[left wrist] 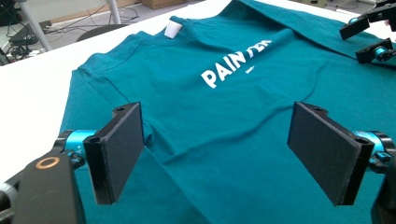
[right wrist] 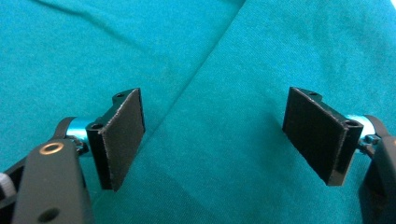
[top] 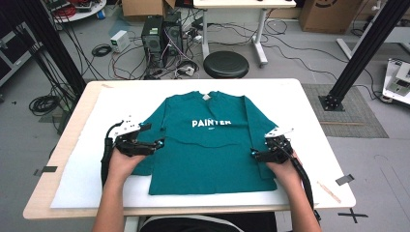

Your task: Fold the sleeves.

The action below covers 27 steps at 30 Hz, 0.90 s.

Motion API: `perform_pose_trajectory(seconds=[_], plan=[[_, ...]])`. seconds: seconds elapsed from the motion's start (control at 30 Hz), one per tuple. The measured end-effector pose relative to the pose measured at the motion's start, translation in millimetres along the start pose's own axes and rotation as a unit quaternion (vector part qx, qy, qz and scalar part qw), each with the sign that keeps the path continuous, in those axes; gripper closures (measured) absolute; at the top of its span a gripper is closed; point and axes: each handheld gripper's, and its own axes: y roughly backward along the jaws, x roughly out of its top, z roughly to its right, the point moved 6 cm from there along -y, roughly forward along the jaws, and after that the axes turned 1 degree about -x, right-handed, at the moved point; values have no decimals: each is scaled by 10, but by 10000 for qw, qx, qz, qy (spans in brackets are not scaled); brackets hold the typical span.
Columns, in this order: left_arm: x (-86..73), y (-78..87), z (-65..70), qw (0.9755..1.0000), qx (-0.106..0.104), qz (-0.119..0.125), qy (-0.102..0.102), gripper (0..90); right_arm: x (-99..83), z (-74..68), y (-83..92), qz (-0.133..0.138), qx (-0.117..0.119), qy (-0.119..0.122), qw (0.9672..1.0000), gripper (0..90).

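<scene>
Teal shirt (top: 212,145) flat on table (top: 314,125), between both hand-held grippers. Left hand-held gripper (top: 157,143) wide, over sleeve fold; right hand-held gripper (top: 255,153) wide, over opposite fold. Folding step under way, probably; next likely: lower, pinch edges.

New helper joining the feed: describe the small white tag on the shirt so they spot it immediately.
On the white table lies a teal T-shirt, front up. At its far edge, in the neckline, sits the tag, a small plain white square above the white word PAINTER.
</scene>
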Motion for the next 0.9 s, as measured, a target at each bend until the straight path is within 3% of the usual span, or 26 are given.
perform_pose_trajectory(seconds=[0.27, 0.53, 0.8, 0.9], plan=[[-6, 0, -8, 10000, 5, -27, 2, 188, -5, 12, 18, -6, 114, 28, 9999, 333], [-7, -6, -7, 10000, -2, -42, -1, 188, -7, 7, 34, -2, 155, 86, 9998, 392], [-5, 0, -10, 10000, 4, -22, 35, 188, -20, 38, 68, 17, 78, 119, 9999, 528], [-5, 1, -12, 10000, 12, -23, 34, 188, -37, 69, 82, 67, 21, 84, 9999, 620]])
